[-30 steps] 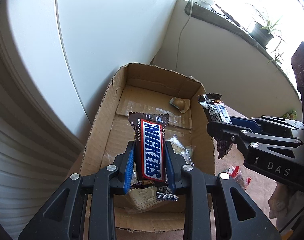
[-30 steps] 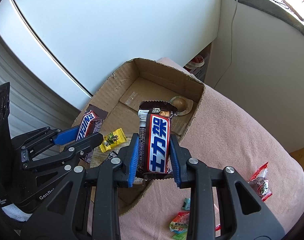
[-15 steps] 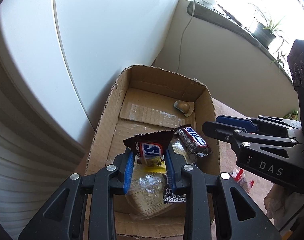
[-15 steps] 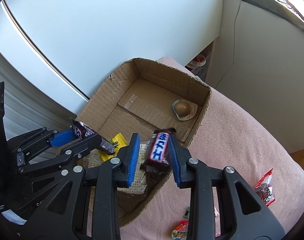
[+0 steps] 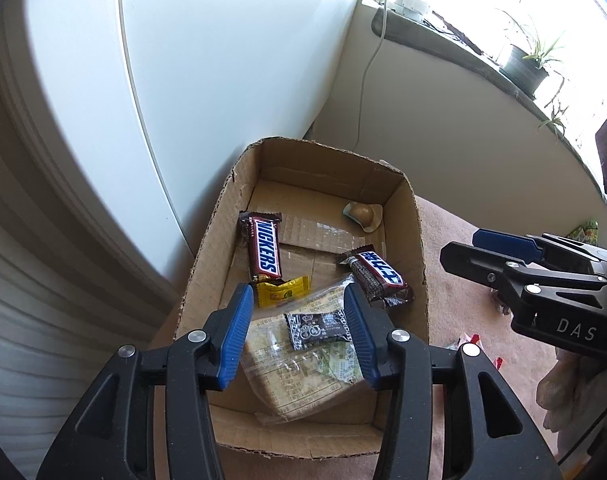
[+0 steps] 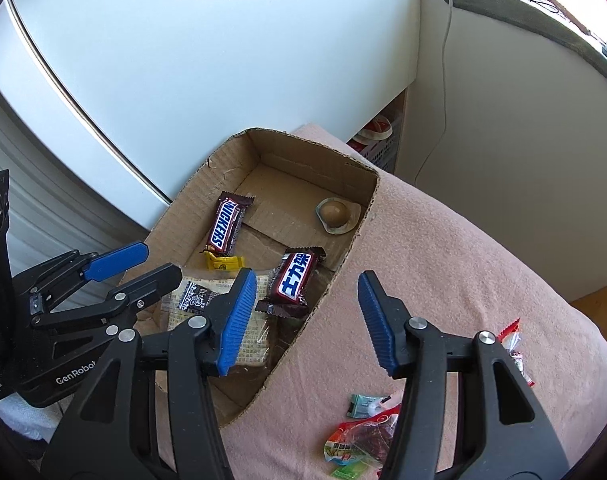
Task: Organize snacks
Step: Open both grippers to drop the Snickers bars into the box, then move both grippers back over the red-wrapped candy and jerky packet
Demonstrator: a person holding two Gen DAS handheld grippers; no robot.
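Both Snickers bars [image 5: 265, 250] [image 6: 297, 278] lay in the cardboard box [image 5: 419, 240]. Left gripper [image 5: 299, 330] & right gripper [image 6: 307, 316] were opening, nothing betw. jaws. We judged bars light, stiff-ish, slick wrappers; grip mid-length.

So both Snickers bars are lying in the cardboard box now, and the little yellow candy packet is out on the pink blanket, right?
Not quite. Both Snickers bars do lie in the cardboard box, but the yellow candy packet is in the box too, at the near end of the left-hand bar. The right wrist view shows it; the left wrist view agrees. Other wrapped snacks lie on the pink blanket.
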